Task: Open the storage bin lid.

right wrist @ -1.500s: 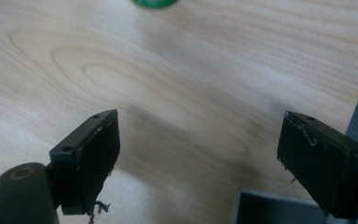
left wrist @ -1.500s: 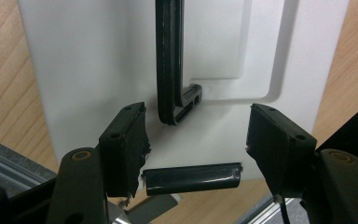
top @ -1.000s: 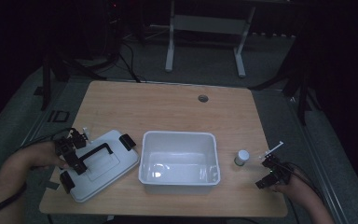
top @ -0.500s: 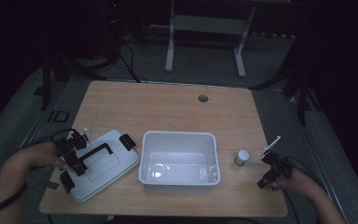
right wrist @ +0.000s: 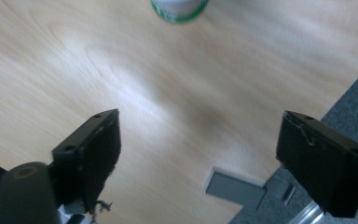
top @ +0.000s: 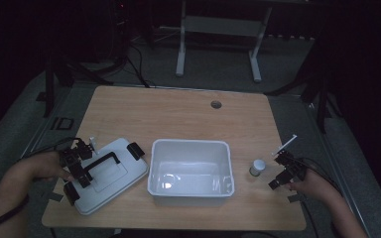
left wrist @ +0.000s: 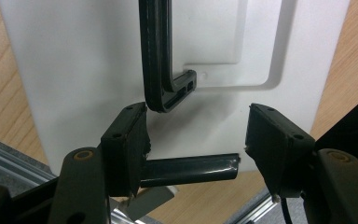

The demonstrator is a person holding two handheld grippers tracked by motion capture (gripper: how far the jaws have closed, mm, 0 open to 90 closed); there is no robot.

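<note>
Jar ahead of the right gripper, lid under the left

High view: small jar (top: 257,167) stands near the table's right edge (top: 283,148), between tub (top: 190,168) and right gripper (top: 282,171), the nearer one. Left gripper view: left gripper (left wrist: 196,140), jaws half open and empty, hangs over the white lid (left wrist: 74,70) by its black handle (left wrist: 158,56). Right gripper view: wide-open, empty jaws point at the jar straight ahead.

Far half of the worktop (top: 178,111) lies open, save 1 small grommet hole (top: 216,104). Near half is obstructed: white lid (top: 110,174) at left, white bin (top: 190,171) centre, small bottle (top: 257,167) just right of the bin. Narrow lanes between them.
</note>
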